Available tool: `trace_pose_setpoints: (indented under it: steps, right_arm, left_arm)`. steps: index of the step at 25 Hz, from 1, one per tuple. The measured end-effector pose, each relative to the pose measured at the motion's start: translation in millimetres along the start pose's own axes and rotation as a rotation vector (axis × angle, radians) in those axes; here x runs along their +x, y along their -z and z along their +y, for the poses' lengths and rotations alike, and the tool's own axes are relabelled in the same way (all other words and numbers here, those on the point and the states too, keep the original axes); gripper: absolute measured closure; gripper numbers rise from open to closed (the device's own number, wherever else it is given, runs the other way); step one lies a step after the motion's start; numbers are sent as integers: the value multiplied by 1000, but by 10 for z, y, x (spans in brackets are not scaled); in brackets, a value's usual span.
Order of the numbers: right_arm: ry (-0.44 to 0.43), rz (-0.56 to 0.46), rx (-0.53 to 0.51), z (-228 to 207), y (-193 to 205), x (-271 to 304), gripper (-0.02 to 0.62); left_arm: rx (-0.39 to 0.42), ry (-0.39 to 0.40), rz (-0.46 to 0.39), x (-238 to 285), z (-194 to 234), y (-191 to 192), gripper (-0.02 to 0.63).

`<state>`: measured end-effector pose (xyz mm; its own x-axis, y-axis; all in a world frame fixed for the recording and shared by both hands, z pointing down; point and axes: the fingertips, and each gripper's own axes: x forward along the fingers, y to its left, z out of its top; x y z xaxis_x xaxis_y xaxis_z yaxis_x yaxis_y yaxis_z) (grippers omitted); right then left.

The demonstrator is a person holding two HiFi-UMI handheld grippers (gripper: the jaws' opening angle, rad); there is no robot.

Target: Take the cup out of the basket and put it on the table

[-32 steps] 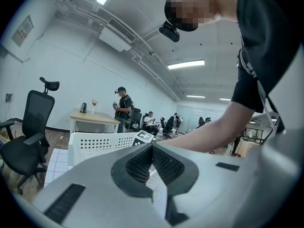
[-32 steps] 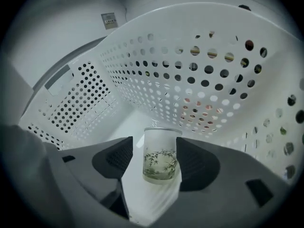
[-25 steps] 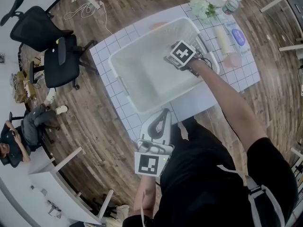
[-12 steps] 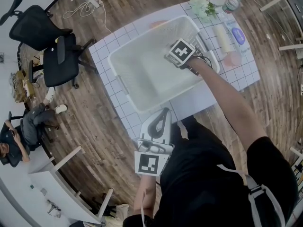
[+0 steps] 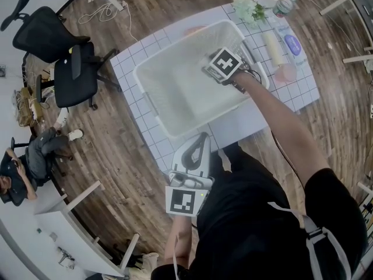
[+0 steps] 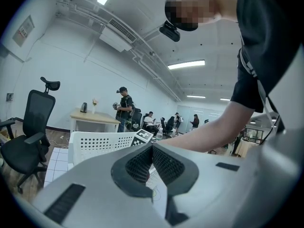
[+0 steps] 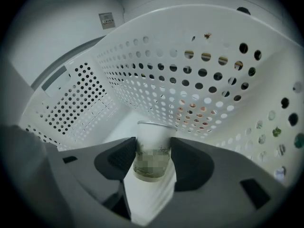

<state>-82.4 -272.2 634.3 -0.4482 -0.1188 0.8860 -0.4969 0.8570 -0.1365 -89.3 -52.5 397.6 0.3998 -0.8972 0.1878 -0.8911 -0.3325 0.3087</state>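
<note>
A clear cup (image 7: 153, 148) stands upright on the floor of the white perforated basket (image 7: 204, 80). My right gripper (image 7: 153, 161) is deep inside the basket, its jaws closing, with both dark pads against the cup's sides. In the head view the marker cube hides the cup; the right gripper (image 5: 218, 69) sits at the right end of the basket (image 5: 152, 101), which rests on the white tiled table (image 5: 137, 54). My left gripper (image 5: 201, 139) hangs near the table's front edge, close to my body, its pads together at the tips and nothing in them (image 6: 152, 148).
To the right of the basket lie a water bottle (image 5: 284, 6), a bunch of flowers (image 5: 247, 7), a cream cylinder (image 5: 274, 46) and a pink object (image 5: 285, 73). Office chairs (image 5: 64, 57) stand on the wood floor to the left. A person (image 5: 35, 156) sits further left.
The right gripper has barely shifted inside the basket at its right end. The left gripper and the basket stay where they were.
</note>
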Motion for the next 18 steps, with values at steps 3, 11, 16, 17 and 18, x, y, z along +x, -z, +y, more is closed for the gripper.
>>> trace_pose_setpoints:
  steps: [3, 11, 16, 17, 18]
  right_arm:
    - [0, -28, -18, 30, -77, -106, 351]
    - [10, -136, -57, 111, -390, -526, 351]
    - [9, -213, -64, 216, -536, -835, 351]
    - [8, -228, -63, 241, -539, -893, 351]
    - [7, -243, -62, 268, -538, -951, 352]
  left_arm:
    - [6, 2, -5, -1, -20, -12, 597]
    - [27, 24, -32, 6, -115, -82, 597]
    - [40, 30, -48, -40, -167, -143, 597]
    - [44, 33, -53, -50, -185, -157, 597]
    - [48, 36, -56, -59, -203, -168, 597]
